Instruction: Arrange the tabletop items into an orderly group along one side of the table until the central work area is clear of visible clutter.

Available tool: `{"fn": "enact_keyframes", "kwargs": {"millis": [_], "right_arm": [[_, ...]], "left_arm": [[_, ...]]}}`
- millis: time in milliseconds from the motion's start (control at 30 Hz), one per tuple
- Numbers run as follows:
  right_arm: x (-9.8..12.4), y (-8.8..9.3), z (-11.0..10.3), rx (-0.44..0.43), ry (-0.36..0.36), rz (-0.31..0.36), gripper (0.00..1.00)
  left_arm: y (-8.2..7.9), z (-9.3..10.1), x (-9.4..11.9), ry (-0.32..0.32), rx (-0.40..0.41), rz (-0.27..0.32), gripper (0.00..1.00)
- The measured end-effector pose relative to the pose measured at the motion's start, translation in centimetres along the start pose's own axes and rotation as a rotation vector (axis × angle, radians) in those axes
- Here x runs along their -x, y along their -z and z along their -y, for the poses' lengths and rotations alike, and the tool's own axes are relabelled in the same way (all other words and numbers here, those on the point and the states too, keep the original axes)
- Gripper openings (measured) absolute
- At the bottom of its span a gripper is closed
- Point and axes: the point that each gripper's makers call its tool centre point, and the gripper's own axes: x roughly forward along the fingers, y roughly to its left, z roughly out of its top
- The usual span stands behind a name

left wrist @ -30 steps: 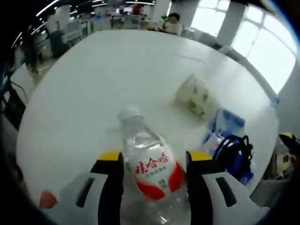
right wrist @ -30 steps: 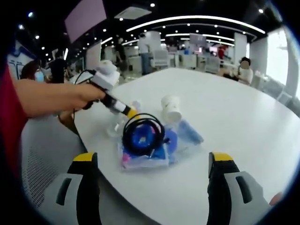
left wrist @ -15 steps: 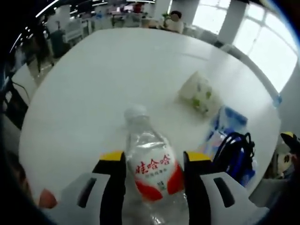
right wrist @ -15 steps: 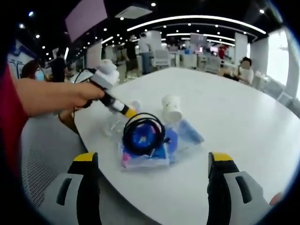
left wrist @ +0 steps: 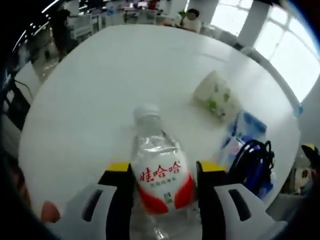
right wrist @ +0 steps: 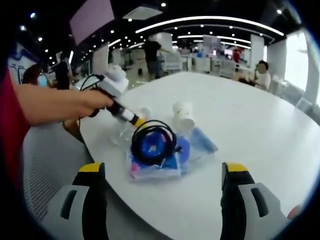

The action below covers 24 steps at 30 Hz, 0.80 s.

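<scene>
We see the left hand-held gripper [left wrist: 161,172] clamped on a clear water bottle [left wrist: 159,172], both yellow-tipped jaws pressed against the red-and-white label, white cap pointing away from the camera. The bottle sits near the near edge of the white desk [left wrist: 100,90].

Beyond it and to the right in the left gripper view, a paper cup [left wrist: 217,95] with green print lies on its side, apart from the bottle. Further right, a blue packet [left wrist: 247,127] and a coiled black cable [left wrist: 252,160] sit close to the desk edge.

The right hand-held gripper [right wrist: 162,192] hangs with jaws spread wide, gripping nothing, off the desk rim. In the right gripper view the cable coil [right wrist: 151,141] rests on top of blue plastic packets [right wrist: 192,145], the cup [right wrist: 182,116] just behind them, all bunched at the near-left rim. The person's left hand [right wrist: 92,102] holds the left hand-held gripper [right wrist: 135,120] down at that cluster.

Desk centre and the far side are wide bare white surface in both views. A grey mesh chair [right wrist: 42,165] sits by the near-left edge.
</scene>
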Motion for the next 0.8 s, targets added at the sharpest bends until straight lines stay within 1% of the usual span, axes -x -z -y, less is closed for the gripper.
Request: {"fn": "enact_keyframes", "kwargs": {"millis": [33,67,400,533,800], "right_arm": [[0.0,0.0,0.0,0.0,-0.001,-0.001,0.95],[0.0,0.1,0.0,0.0,0.0,-0.002,0.95],[0.0,0.1,0.0,-0.002,0.001,0.0,0.94],[0.0,0.1,0.0,-0.001,-0.001,-0.003,0.94],[0.0,0.1,0.0,0.0,-0.001,-0.002,0.94]], "left_arm": [[0.1,0.0,0.1,0.005,0.007,-0.003,0.43],[0.3,0.1,0.2,0.011,0.005,-0.016,0.43],[0.1,-0.1,0.3,0.017,0.021,-0.001,0.41],[-0.4,-0.3,0.6,0.014,0.017,0.019,0.4],[-2.4,-0.8,1.4,0.017,0.034,0.086,0.4]]}}
